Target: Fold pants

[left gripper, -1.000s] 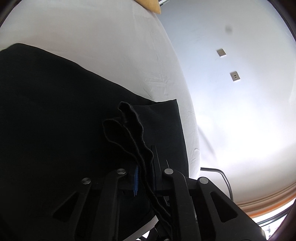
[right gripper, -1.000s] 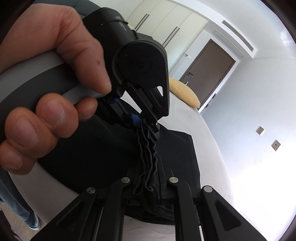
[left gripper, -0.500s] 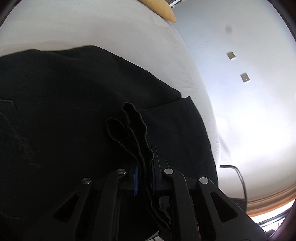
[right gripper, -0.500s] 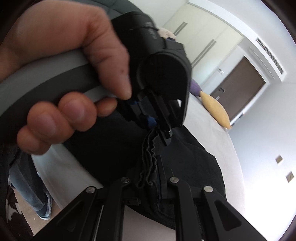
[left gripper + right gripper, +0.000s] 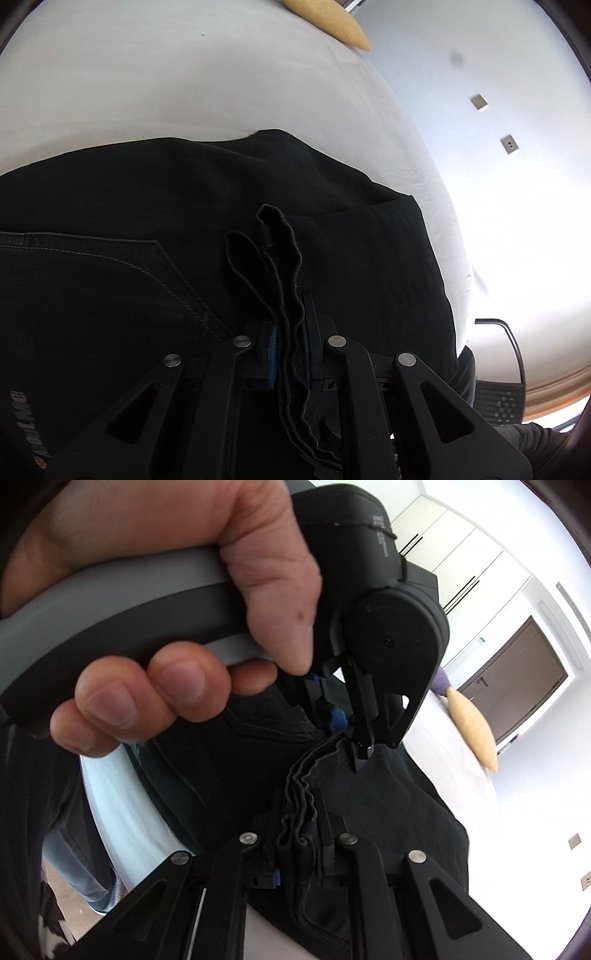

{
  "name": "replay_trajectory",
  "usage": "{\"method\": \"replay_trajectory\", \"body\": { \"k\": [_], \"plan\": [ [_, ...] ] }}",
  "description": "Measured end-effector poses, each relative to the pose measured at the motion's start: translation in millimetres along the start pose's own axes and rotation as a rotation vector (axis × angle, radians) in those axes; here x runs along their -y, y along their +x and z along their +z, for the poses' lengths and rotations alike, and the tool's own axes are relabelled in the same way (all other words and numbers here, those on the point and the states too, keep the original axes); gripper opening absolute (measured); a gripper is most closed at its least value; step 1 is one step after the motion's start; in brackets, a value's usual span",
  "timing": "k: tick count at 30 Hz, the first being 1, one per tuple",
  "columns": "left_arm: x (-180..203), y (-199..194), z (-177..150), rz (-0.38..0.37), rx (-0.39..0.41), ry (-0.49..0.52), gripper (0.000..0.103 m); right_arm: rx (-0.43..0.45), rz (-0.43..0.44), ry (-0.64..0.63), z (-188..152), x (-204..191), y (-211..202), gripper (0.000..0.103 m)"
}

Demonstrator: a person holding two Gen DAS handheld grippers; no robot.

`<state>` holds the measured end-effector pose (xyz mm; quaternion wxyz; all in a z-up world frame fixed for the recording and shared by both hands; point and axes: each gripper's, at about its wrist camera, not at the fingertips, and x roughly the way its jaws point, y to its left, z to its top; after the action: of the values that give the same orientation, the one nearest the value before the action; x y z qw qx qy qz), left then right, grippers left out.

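Black pants [image 5: 177,229] lie spread on a white bed [image 5: 184,81], a back pocket seam showing at the left. My left gripper [image 5: 290,343] is shut on a bunched hem edge of the pants, whose folded layers stick up past the blue pads. In the right wrist view my right gripper [image 5: 299,834] is shut on the same bunched edge of the pants [image 5: 388,812]. The left gripper [image 5: 354,746] shows there too, just above and ahead, held by a person's hand [image 5: 184,627]. The two grippers hold the cloth close together.
A yellow pillow [image 5: 332,22] lies at the far end of the bed, also visible as the pillow [image 5: 472,723] beside a brown door [image 5: 517,679]. A white wall with two sockets [image 5: 509,142] runs along the right. A black chair [image 5: 498,369] stands by the bed's edge.
The left gripper has carried the hem across the bed, so more of the pants and the pocket now lie beneath it. The right gripper has followed and rolled, staying close behind the left.
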<state>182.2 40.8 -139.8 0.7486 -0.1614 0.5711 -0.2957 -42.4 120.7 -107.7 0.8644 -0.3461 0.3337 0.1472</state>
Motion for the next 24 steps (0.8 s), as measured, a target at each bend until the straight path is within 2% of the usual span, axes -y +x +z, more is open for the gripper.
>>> {"method": "replay_trajectory", "body": {
  "k": [7, 9, 10, 12, 14, 15, 18, 22, 24],
  "plan": [
    [-14, 5, 1, 0.026, 0.006, 0.014, 0.009, -0.002, 0.024, 0.009, -4, 19, 12, 0.014],
    [-12, 10, 1, 0.049, 0.006, 0.033, 0.012, -0.012, 0.041, 0.038, -10, 26, 16, 0.017],
    [-25, 5, -2, 0.055, 0.010, 0.035, 0.012, -0.013, 0.050, 0.054, -13, 30, 16, 0.018],
    [-25, 9, -6, 0.048, 0.022, 0.026, 0.013, -0.008, 0.090, 0.103, -18, 46, 16, 0.028],
    [-21, 6, -11, 0.074, 0.035, 0.044, 0.014, 0.004, 0.187, 0.217, -31, 69, 3, 0.059],
    [-18, 6, -13, 0.092, 0.041, 0.059, 0.015, 0.009, 0.243, 0.269, -38, 81, -3, 0.063],
    [-7, 1, -16, 0.181, 0.066, 0.104, 0.016, 0.010, 0.375, 0.392, -65, 117, -17, 0.063],
    [7, -16, -21, 0.435, 0.150, 0.161, 0.016, -0.017, 0.549, 0.641, -109, 183, -21, 0.056],
    [14, -26, -25, 0.489, 0.192, 0.178, 0.016, -0.016, 0.615, 0.761, -133, 221, -17, 0.054]
  ]
}}
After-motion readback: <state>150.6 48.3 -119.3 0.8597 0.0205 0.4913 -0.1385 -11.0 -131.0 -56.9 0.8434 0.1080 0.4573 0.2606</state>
